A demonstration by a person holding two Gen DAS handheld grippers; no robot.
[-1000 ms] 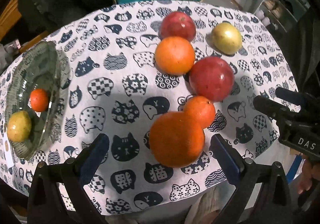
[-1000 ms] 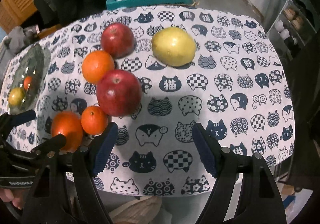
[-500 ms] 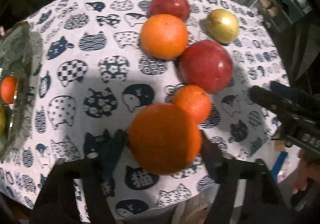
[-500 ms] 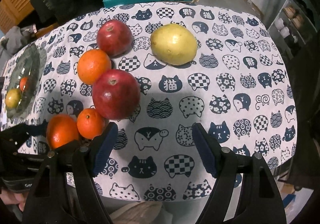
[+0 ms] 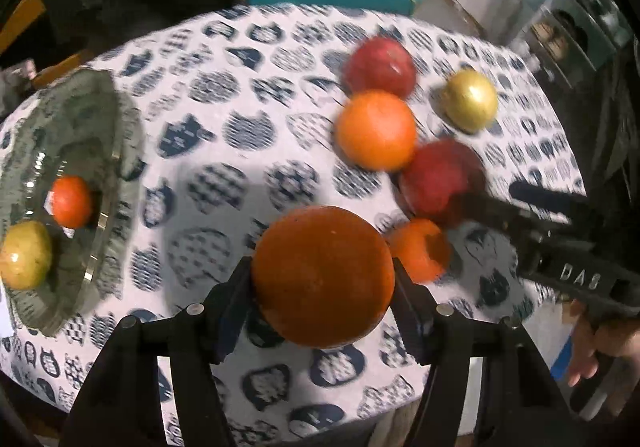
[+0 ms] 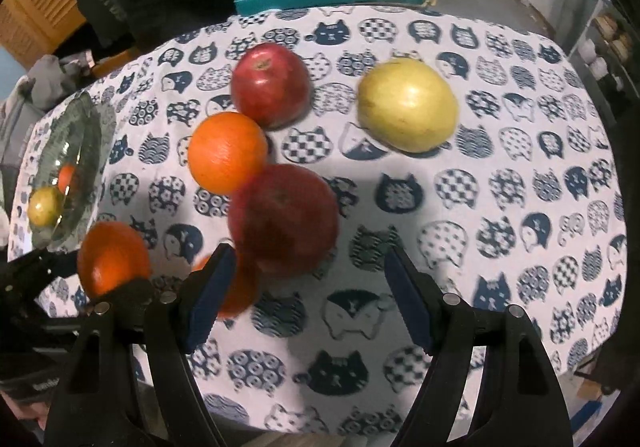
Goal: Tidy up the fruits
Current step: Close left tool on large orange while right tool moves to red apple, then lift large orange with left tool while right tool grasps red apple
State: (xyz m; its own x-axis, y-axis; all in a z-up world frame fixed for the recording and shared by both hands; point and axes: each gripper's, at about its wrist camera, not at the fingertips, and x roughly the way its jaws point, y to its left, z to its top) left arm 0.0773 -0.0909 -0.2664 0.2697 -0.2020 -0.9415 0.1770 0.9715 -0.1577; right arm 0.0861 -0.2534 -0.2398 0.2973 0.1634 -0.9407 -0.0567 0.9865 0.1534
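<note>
1. Done so far: the glass bowl [image 5: 100, 151] at 9 o'clock on the table [image 5: 224, 95] already holds a small orange [image 5: 71, 201] and a yellow-green fruit [image 5: 25, 254].
2. In hand: the left tongs [image 5: 322, 279] have just been closing and are now clamped on a large orange [image 5: 323, 276], which sits between the pads at the near edge of the table.
3. The right tongs [image 6: 306, 297] stand apart with nothing gripped, just in front of the near red apple [image 6: 284, 219], which I judge to be their next pick.
4. Left to move: that apple, the far red apple [image 6: 271, 85], a medium orange [image 6: 227, 153], a small orange [image 6: 236, 289] and a yellow pear-like fruit [image 6: 407, 105] at 1 o'clock.
5. Roughly a quarter of the fruit is sorted, by my estimate.
6. Writing: "DAS" shows in pale letters on the right tongs' body in the left wrist view; the lettering on the other handle is too blurred to read.
</note>
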